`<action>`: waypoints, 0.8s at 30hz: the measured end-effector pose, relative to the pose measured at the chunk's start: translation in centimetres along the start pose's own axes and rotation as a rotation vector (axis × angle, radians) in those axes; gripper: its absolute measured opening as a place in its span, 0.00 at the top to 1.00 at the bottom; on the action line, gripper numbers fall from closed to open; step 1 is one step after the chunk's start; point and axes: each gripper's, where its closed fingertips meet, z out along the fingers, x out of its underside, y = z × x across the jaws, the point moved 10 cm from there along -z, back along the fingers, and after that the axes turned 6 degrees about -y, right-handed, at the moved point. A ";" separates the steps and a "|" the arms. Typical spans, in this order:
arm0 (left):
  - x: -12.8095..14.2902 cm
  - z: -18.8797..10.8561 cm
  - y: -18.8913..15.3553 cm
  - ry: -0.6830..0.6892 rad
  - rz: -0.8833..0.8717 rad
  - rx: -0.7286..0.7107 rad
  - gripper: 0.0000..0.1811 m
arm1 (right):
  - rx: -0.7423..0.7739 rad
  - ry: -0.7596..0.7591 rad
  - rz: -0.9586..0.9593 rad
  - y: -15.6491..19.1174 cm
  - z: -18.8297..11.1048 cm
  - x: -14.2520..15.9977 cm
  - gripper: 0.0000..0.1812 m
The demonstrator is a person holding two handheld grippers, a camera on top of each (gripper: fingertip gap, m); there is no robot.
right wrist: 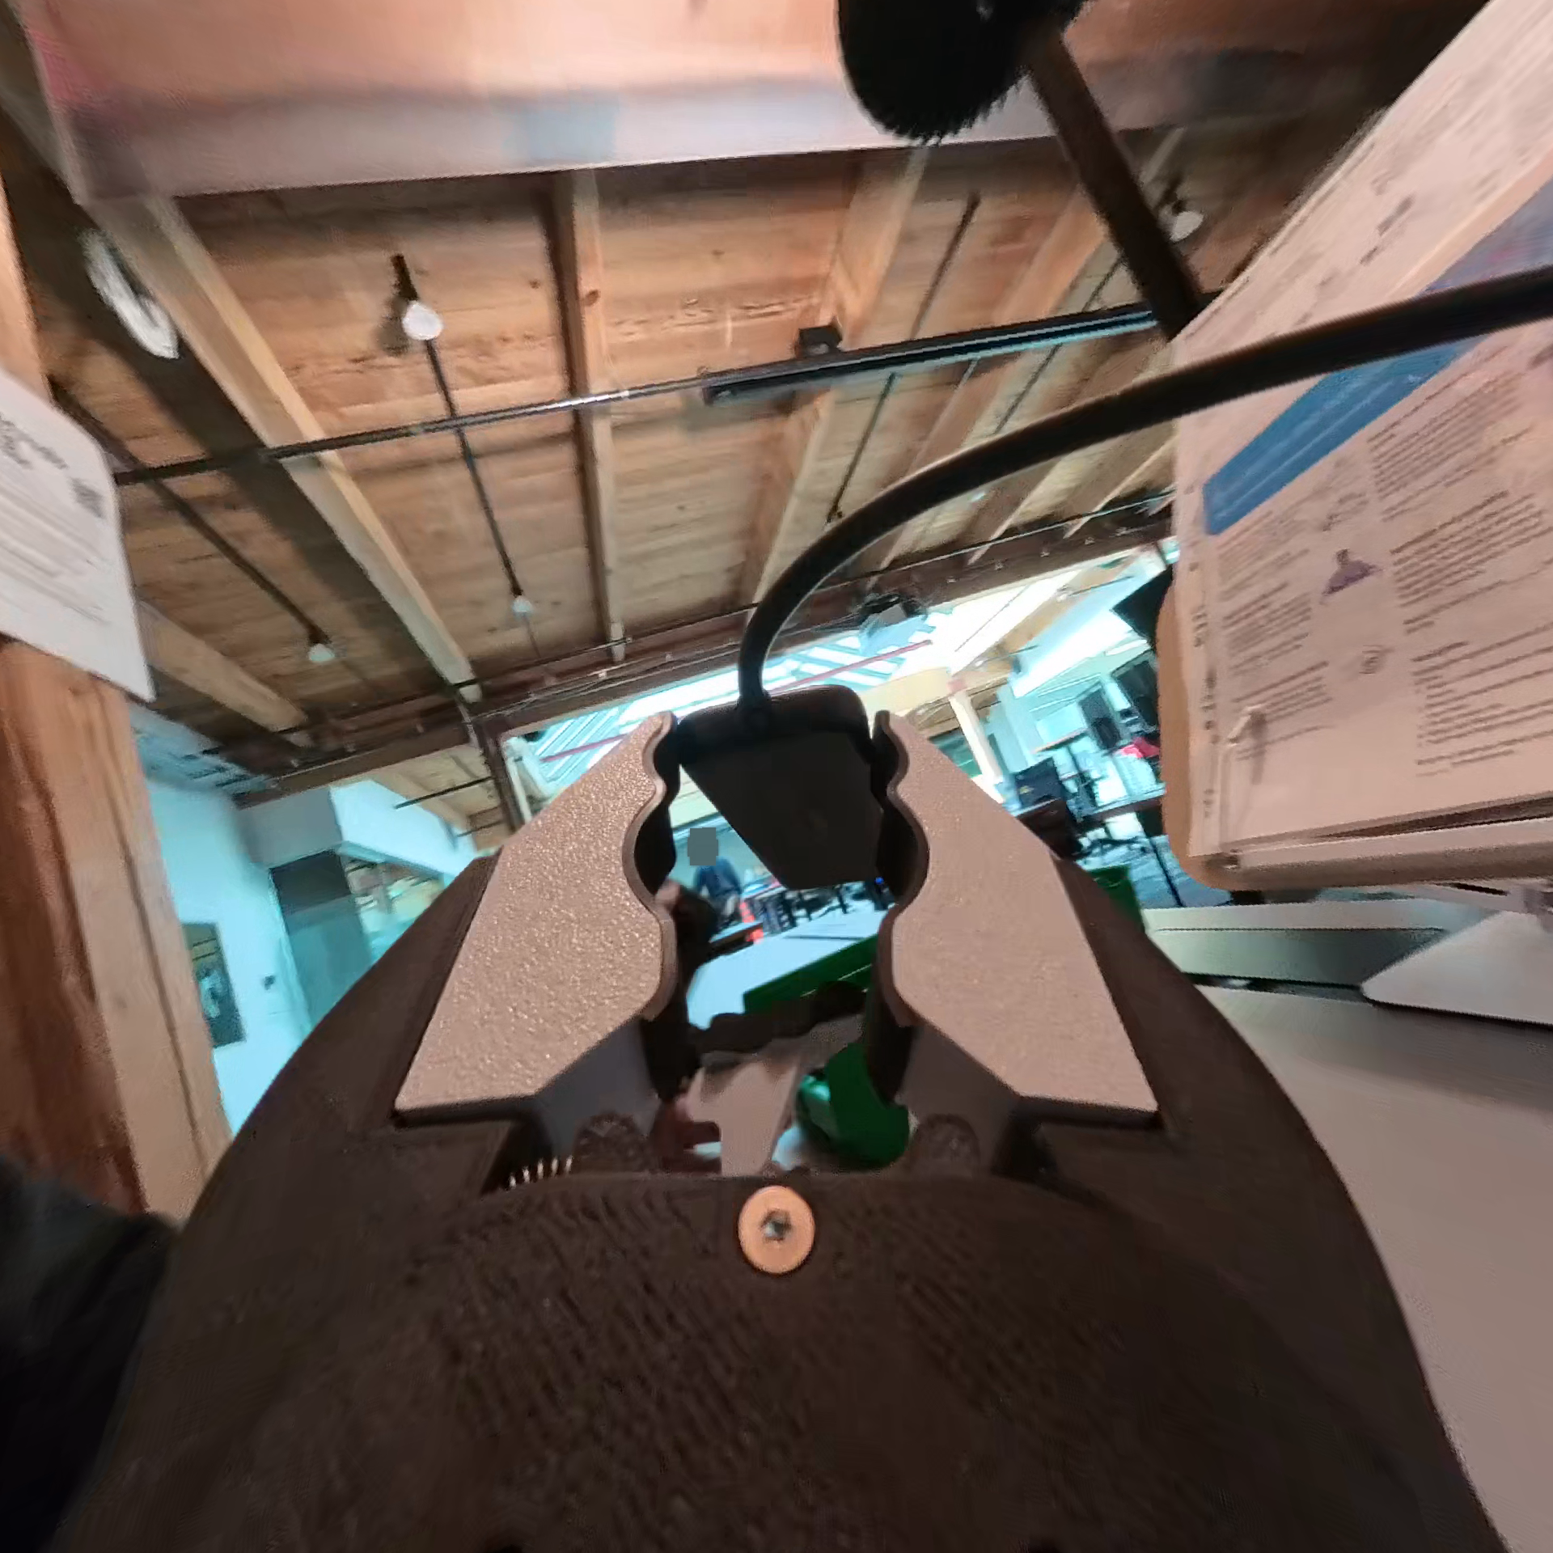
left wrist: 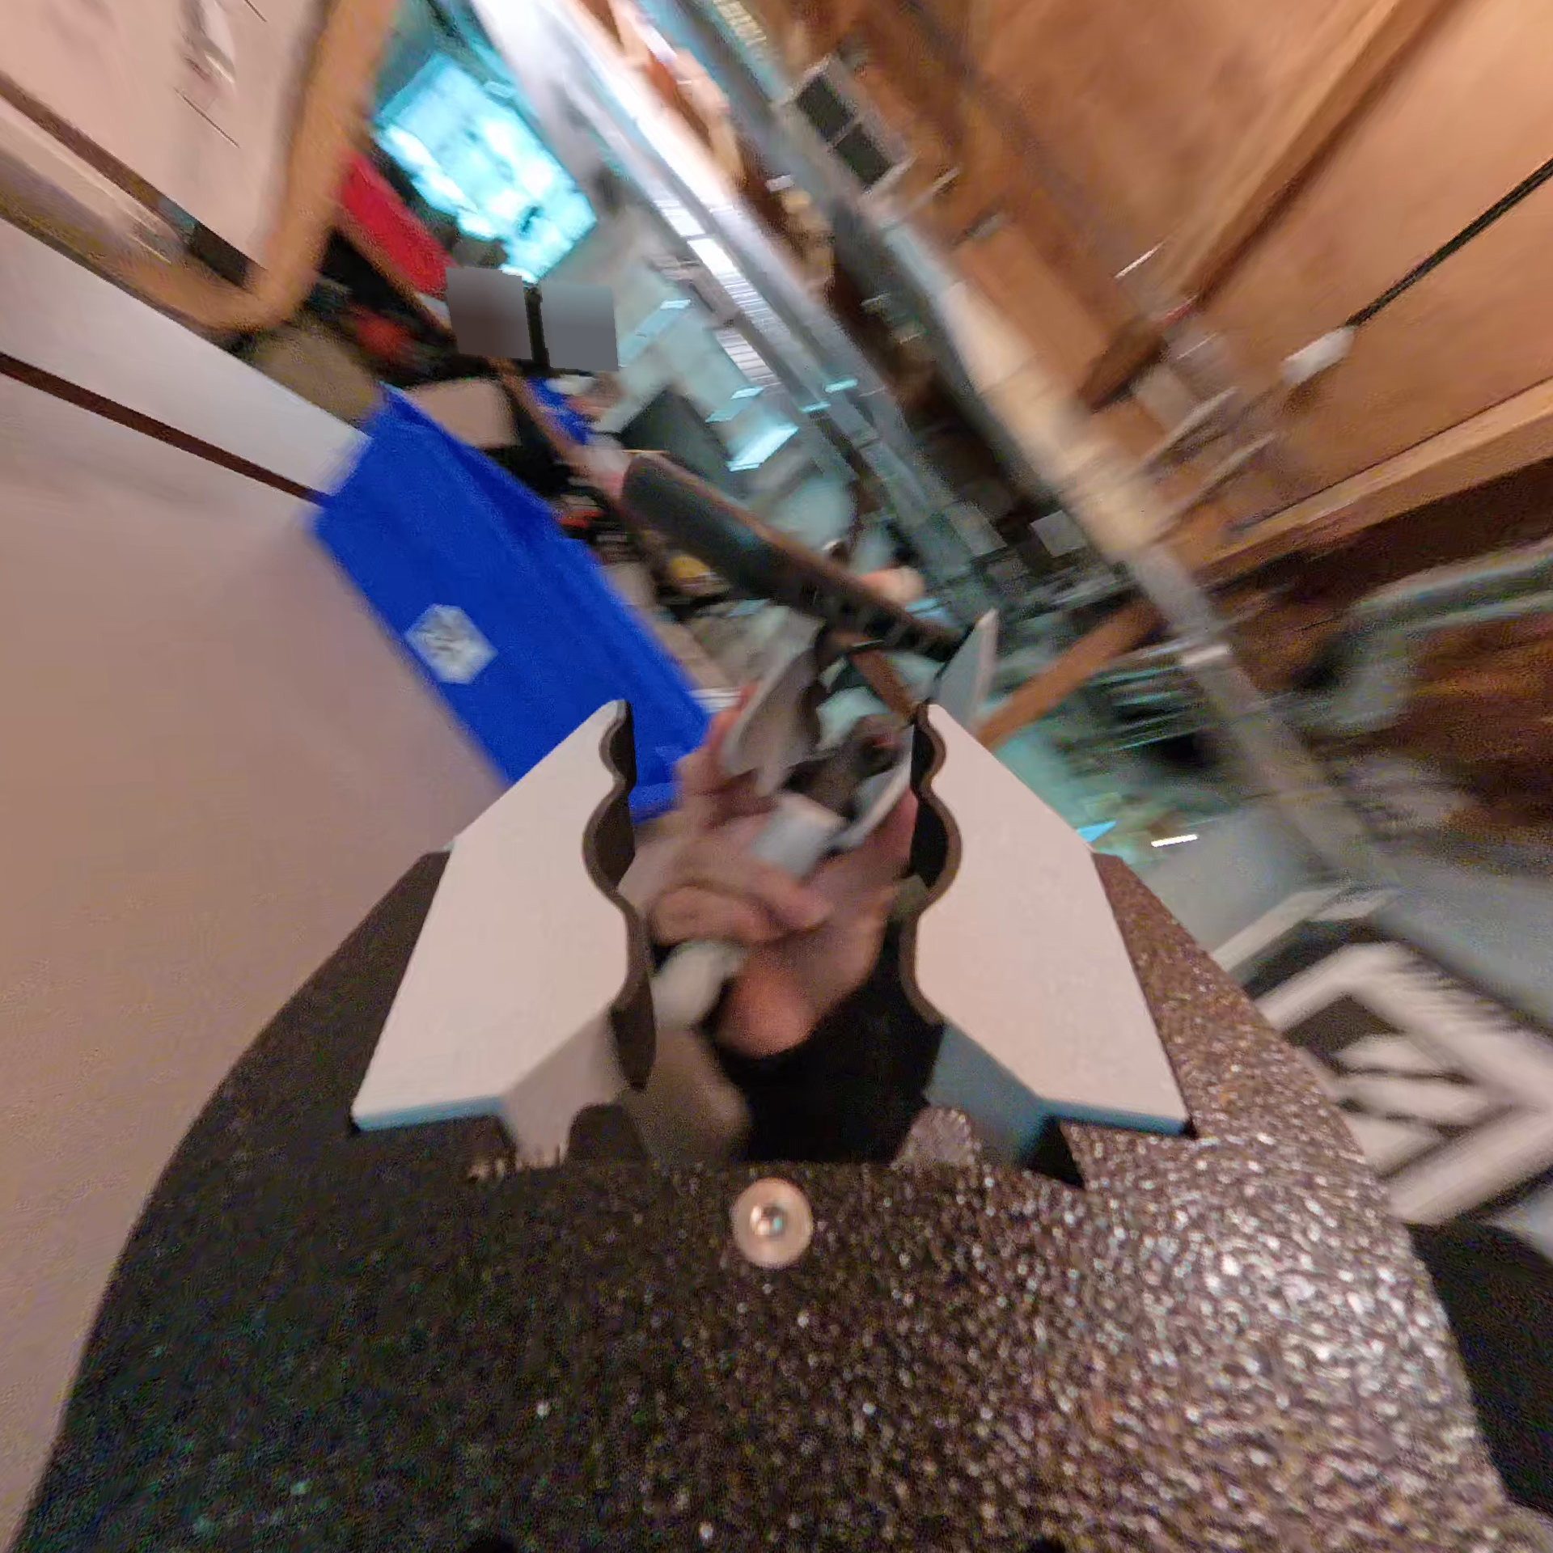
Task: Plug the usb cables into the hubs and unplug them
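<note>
My right gripper (right wrist: 773,731) is shut on a black usb hub (right wrist: 781,807) and points it up toward the wooden ceiling. The hub's black cable (right wrist: 924,471) curves up and off to the right. My left gripper (left wrist: 771,723) is open and empty, held in the air. The left wrist view is blurred and tilted. Beyond its fingers it shows a hand (left wrist: 756,908) holding the other gripper, with a dark long object (left wrist: 723,538) that looks like the hub sticking out from it. No separate usb cable plug is visible.
A blue bin (left wrist: 496,588) stands by a white table surface (left wrist: 168,756). In the right wrist view, printed sheets (right wrist: 1361,546) hang close on the right above a white tabletop (right wrist: 1260,1134). A black fuzzy ball on a rod (right wrist: 933,59) is overhead. A green object (right wrist: 849,1109) lies below.
</note>
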 end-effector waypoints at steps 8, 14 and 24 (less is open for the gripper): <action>-1.7 0.3 0.3 -0.087 -0.251 0.112 0.91 | -0.033 0.200 -0.223 0.7 0.5 1.7 0.76; -5.6 -1.4 0.0 -0.160 -0.003 -0.109 0.95 | 0.178 0.559 -0.584 0.0 0.7 4.7 0.62; -7.9 -3.0 0.3 -0.237 0.250 -0.312 0.95 | 0.312 0.413 -0.723 0.6 1.1 3.4 0.48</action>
